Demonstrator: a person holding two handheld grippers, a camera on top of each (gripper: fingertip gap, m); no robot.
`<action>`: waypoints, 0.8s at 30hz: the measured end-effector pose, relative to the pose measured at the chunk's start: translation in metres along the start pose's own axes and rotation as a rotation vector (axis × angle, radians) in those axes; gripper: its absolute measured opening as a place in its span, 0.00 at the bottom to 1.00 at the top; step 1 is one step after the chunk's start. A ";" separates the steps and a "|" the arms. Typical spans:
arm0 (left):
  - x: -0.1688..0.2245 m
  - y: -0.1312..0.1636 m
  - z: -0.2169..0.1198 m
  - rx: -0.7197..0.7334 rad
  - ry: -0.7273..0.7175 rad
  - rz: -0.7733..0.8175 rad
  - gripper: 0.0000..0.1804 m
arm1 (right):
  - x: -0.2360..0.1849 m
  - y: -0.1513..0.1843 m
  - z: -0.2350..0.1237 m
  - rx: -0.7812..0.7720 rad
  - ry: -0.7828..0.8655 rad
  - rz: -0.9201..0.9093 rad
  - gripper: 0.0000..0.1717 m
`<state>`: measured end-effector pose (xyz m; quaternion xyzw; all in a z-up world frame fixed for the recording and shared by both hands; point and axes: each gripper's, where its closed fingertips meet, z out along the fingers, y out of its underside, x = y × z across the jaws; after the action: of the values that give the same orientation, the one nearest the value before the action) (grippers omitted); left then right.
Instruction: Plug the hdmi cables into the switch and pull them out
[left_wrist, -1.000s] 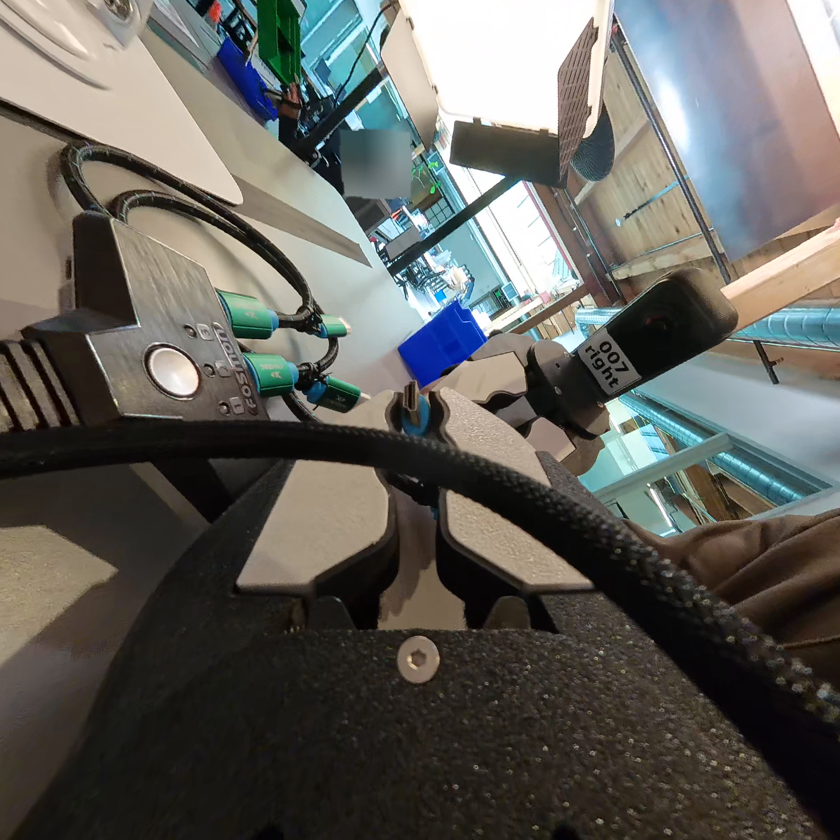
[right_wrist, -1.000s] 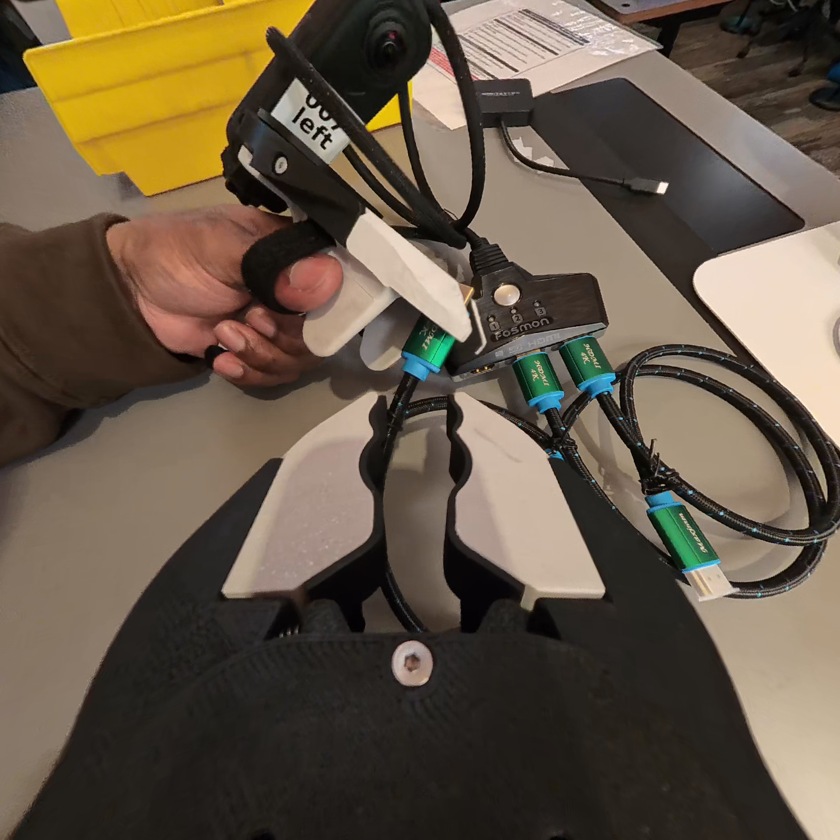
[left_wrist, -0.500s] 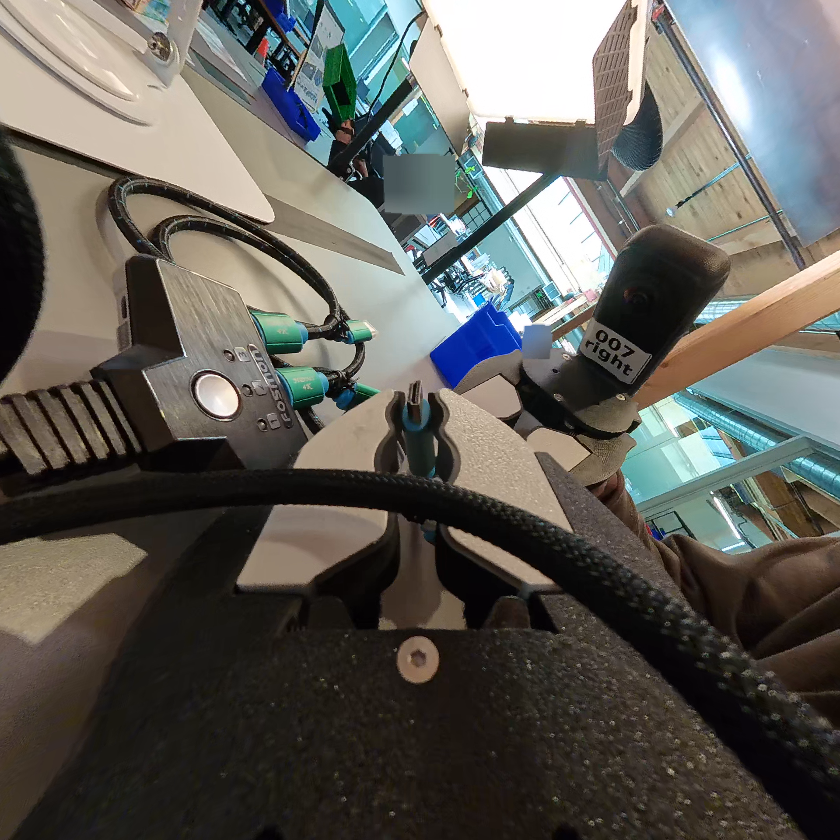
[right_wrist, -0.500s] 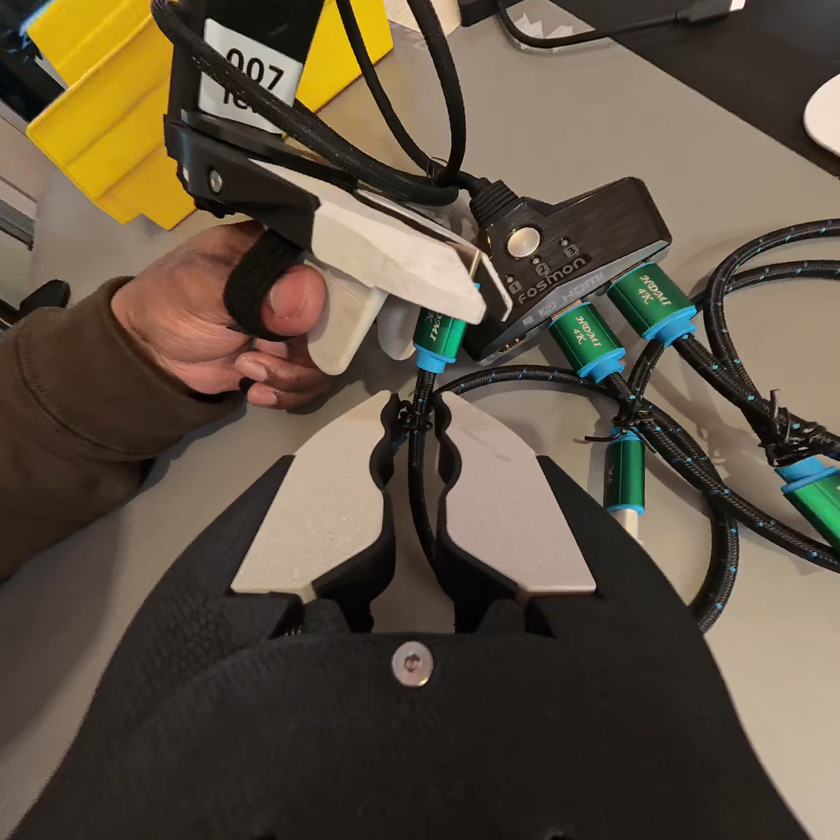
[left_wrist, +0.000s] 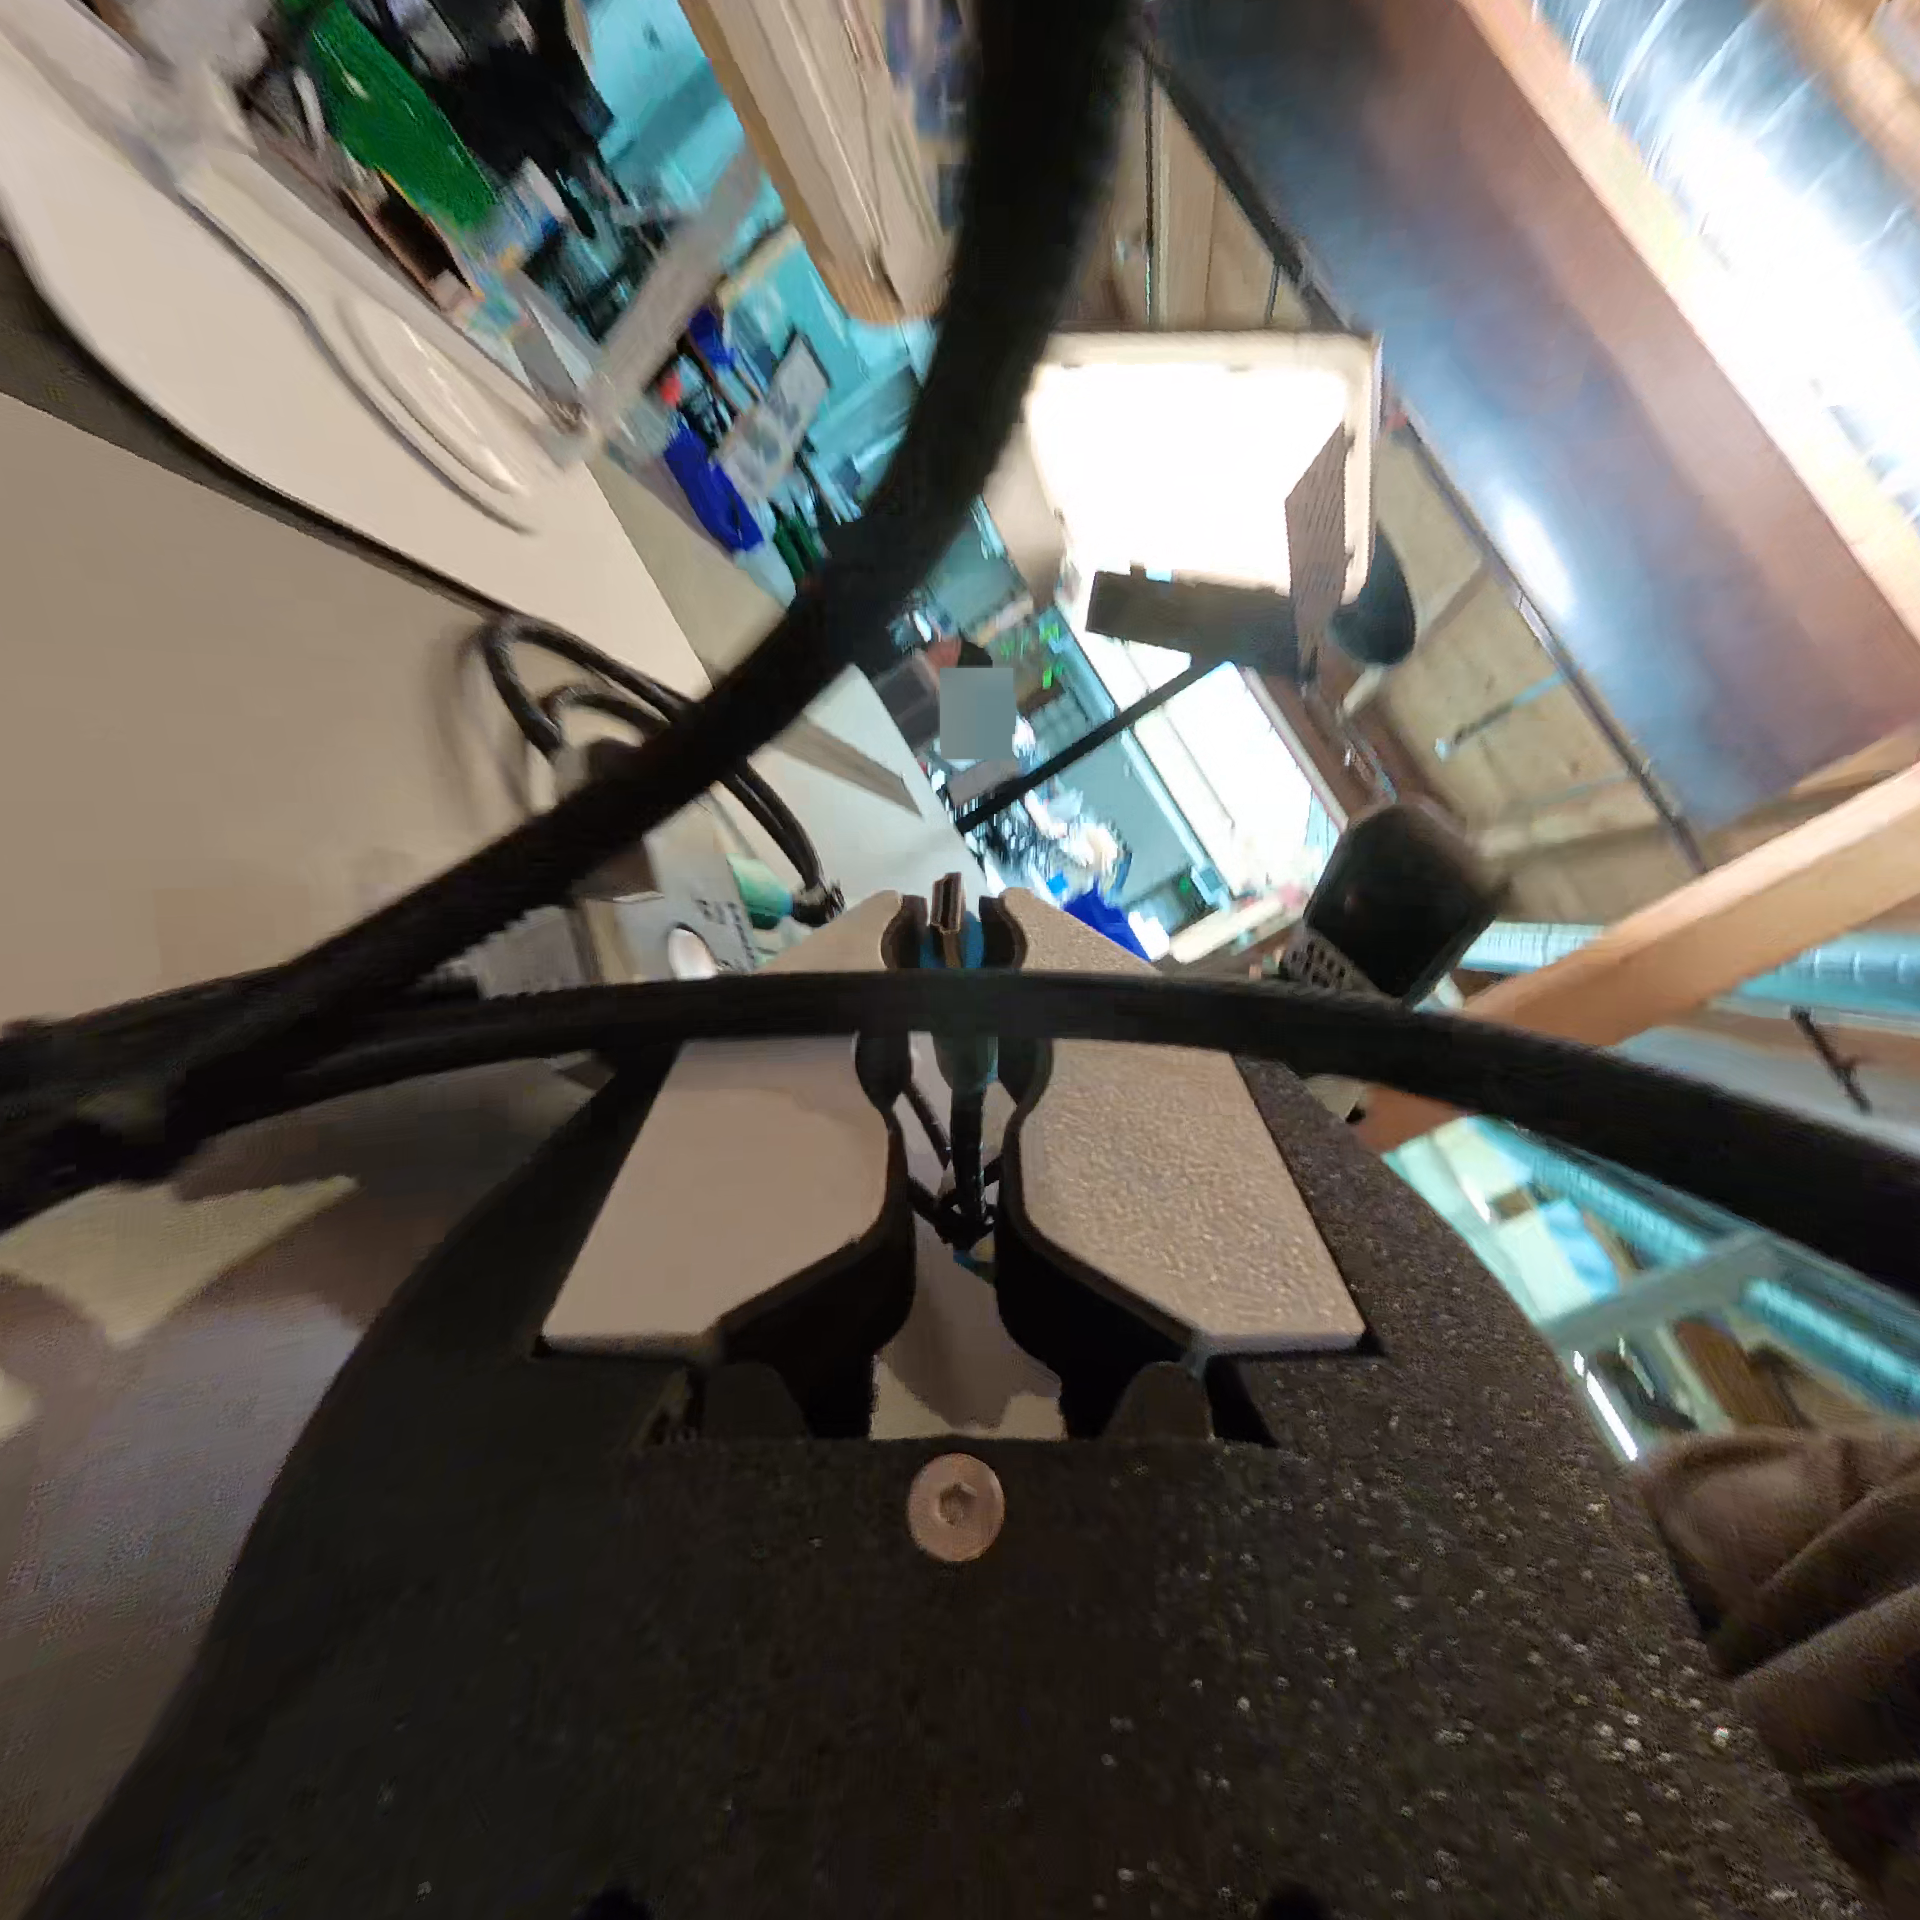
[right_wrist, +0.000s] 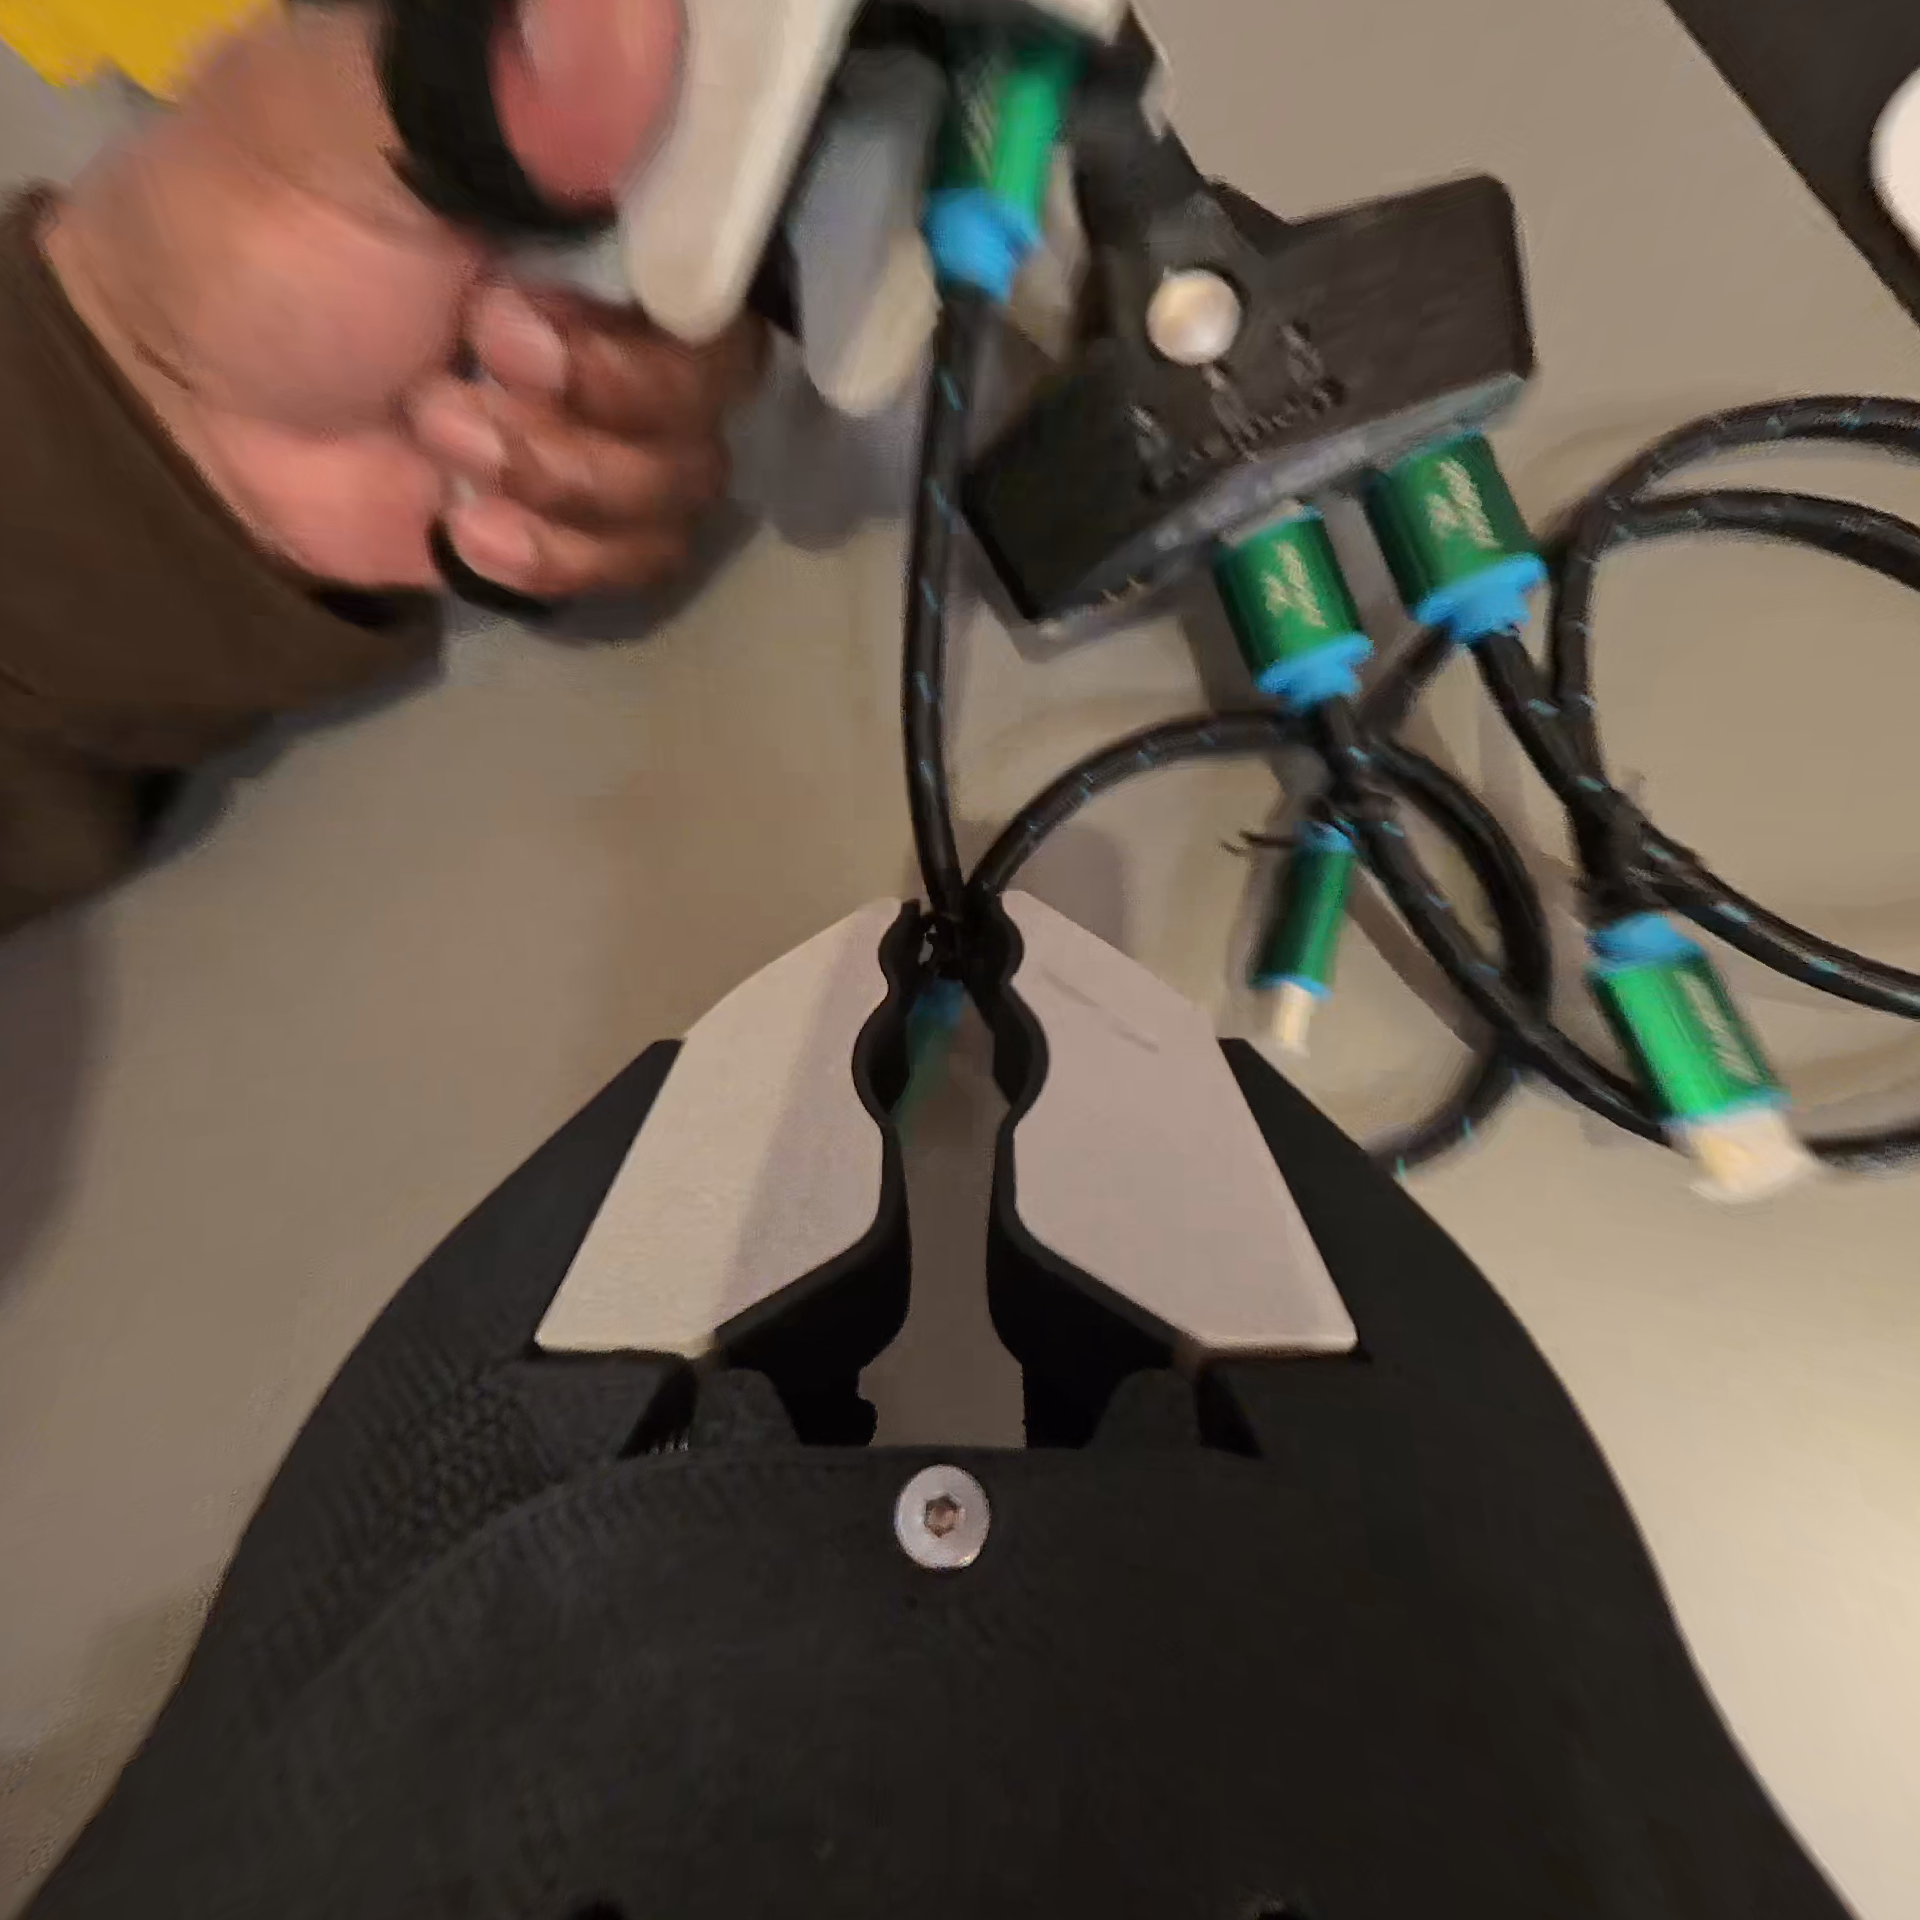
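The left gripper (left_wrist: 953, 920) is closed on a green cable plug (right_wrist: 997, 114), metal tip protruding. The right gripper (right_wrist: 958, 928) pinches the tied braided black cable (right_wrist: 928, 644) low over the grey surface (right_wrist: 520, 831). Beyond lies a black switch box (right_wrist: 1278, 343) with two plugged green connectors (right_wrist: 1444, 520).

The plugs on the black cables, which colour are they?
Green plugs with blue collars; clearest in the right wrist view.

I see green plugs (right_wrist: 1288, 577) with blue collars just ahead of my right gripper (right_wrist: 954, 935); black cables (right_wrist: 928, 665) flecked blue. Black switch box (right_wrist: 1299, 343), silver button. Grey table (right_wrist: 520, 831). Brown sleeve (right_wrist: 135, 582) left; yellow bin (right_wrist: 125, 31) far left corner.
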<state>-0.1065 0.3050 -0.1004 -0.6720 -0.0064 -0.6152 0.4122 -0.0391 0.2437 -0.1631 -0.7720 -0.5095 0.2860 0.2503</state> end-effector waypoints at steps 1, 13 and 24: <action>-0.005 -0.008 -0.008 0.033 -0.013 -0.022 0.06 | 0.007 0.001 -0.002 0.005 0.032 -0.006 0.07; -0.004 -0.007 -0.009 0.022 -0.026 -0.005 0.06 | 0.025 0.014 -0.030 0.036 0.004 0.027 0.00; 0.004 -0.030 -0.023 0.151 0.032 -0.021 0.06 | 0.030 -0.013 -0.037 0.162 0.121 -0.053 0.08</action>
<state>-0.1396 0.3100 -0.0826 -0.6288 -0.0534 -0.6280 0.4554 -0.0120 0.2729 -0.1338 -0.7512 -0.4889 0.2726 0.3498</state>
